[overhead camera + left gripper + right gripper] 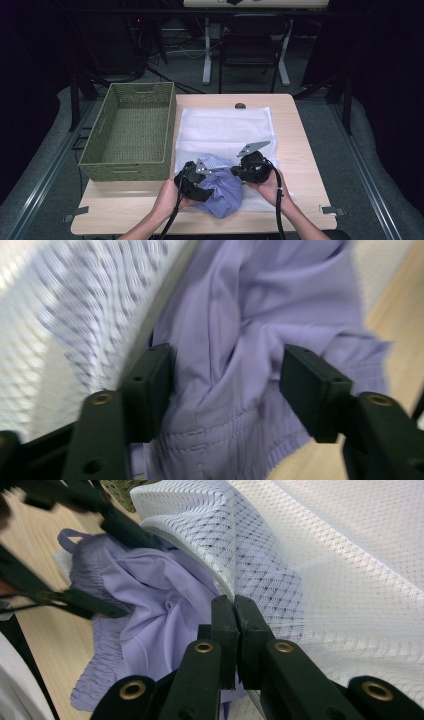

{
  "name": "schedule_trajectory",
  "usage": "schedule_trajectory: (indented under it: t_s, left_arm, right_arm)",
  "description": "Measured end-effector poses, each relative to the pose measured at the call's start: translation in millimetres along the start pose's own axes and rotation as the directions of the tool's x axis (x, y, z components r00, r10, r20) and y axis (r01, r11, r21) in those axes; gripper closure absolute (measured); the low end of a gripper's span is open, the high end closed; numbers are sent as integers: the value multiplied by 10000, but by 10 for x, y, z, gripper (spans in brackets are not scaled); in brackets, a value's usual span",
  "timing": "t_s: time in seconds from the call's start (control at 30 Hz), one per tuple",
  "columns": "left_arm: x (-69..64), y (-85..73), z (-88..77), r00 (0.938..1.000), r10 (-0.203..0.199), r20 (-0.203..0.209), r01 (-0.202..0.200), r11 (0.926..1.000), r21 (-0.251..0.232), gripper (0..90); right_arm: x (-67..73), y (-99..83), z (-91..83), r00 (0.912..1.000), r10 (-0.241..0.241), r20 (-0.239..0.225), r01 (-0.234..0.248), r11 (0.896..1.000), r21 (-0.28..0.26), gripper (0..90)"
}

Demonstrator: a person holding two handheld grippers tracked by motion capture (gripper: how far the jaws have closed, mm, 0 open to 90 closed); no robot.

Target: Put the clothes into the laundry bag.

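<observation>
A lilac garment (225,194) lies bunched at the near end of a white mesh laundry bag (225,127) on the table. My left gripper (192,181) is at the garment's left side. In the left gripper view its jaws (227,382) stand apart with the lilac cloth (235,330) loosely between them, beside the bag's mesh (70,305). My right gripper (248,169) sits at the bag's near edge. The right gripper view shows its jaws (234,605) shut on the rim of the mesh bag (325,565), lifting the mouth over the garment (150,600).
A green woven basket (169,125) stands on the left of the wooden table (297,150), touching the bag's left edge. A dark chair (250,40) and table legs are beyond the far edge. Bare tabletop runs along the near and right sides.
</observation>
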State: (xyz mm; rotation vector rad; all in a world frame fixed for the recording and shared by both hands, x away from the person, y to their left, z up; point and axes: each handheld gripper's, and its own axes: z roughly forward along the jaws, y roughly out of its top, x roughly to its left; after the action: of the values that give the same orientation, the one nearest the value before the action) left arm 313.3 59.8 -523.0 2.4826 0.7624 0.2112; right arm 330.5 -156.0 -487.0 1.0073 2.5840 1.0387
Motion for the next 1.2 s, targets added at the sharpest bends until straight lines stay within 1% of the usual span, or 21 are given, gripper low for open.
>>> schedule_trajectory:
  t_s: [0.07,0.2,0.27,0.3,0.37,0.43,0.47,0.5,0.57,0.63,0.7,0.73,0.77,0.8,0.83,0.9,0.97,1.0,1.03,1.1,1.2]
  left_arm:
    - [1,-4,82,10000,36,-56,-36,10000,50,501]
    - [3,19,166,9998,186,-37,-186,9998,-89,736]
    - [0,40,175,9997,253,-48,-254,9995,-193,798]
    - [-4,56,168,9996,230,-179,-235,9993,-293,811]
    - [9,98,113,9989,103,-450,-138,9969,-780,823]
    - [25,143,44,9969,-179,-762,75,9908,-1355,825]
    - [34,156,21,9949,-298,-961,140,9868,-1612,825]
    - [40,164,17,9934,-344,-1099,156,9858,-1672,825]
    - [59,157,70,9927,-391,-1141,218,9885,-1494,819]
    - [74,134,151,9943,-348,-1005,236,9936,-1105,804]
    - [96,123,175,9964,-307,-789,237,9958,-887,751]
    - [99,123,157,9971,-320,-686,259,9958,-878,713]
    - [100,124,131,9975,-344,-612,288,9955,-902,661]
    - [93,127,100,9980,-342,-529,296,9960,-847,587]
    - [79,121,66,9982,-386,-459,342,9952,-920,541]
    - [51,107,3,9990,-311,-332,282,9961,-839,434]
    - [21,80,-58,9996,-232,-189,214,9957,-904,297]
    - [21,80,-58,9996,-232,-189,214,9957,-904,265]
    - [-8,55,-114,9998,-138,-136,125,9955,-940,235]
    - [-32,39,-130,9999,-55,-137,43,9958,-918,235]
    - [-23,38,-56,10000,-25,-77,20,9980,-626,255]
  right_arm:
    - [5,0,6,10000,-12,-33,12,10000,44,885]
    - [7,-3,-2,9999,61,-89,-61,10000,19,885]
    - [11,5,-15,9999,33,-143,-33,10000,-23,886]
    - [19,12,-30,9999,32,-146,-34,10000,-79,886]
    - [36,31,-73,9999,21,-143,-25,9997,-248,886]
    - [46,48,-132,9998,70,-190,-79,9988,-479,885]
    - [53,55,-162,9998,83,-172,-93,9981,-611,886]
    - [58,60,-185,9998,82,-174,-94,9974,-715,885]
    - [54,58,-192,9997,100,-208,-115,9975,-703,885]
    - [37,36,-148,9997,110,-238,-122,9988,-481,885]
    - [19,6,-87,9995,160,-269,-165,9997,-202,885]
    - [11,-6,-63,9995,125,-283,-128,9999,-116,885]
    - [11,-14,-50,9995,130,-283,-132,9999,-46,885]
    - [16,-17,-46,9995,114,-283,-115,9999,-11,885]
    - [19,-15,-49,9996,71,-264,-72,10000,-22,885]
    - [18,-13,-61,9997,80,-251,-83,9999,-100,885]
    - [7,-18,-60,9995,160,-269,-162,9998,-83,884]
    - [-1,-22,-59,9994,190,-289,-192,9998,-74,885]
    - [-4,-23,-59,9995,194,-256,-196,9998,-64,884]
    - [-8,-23,-69,9995,218,-225,-220,9997,-100,884]
    - [-14,-23,-68,9994,236,-233,-238,9997,-102,884]
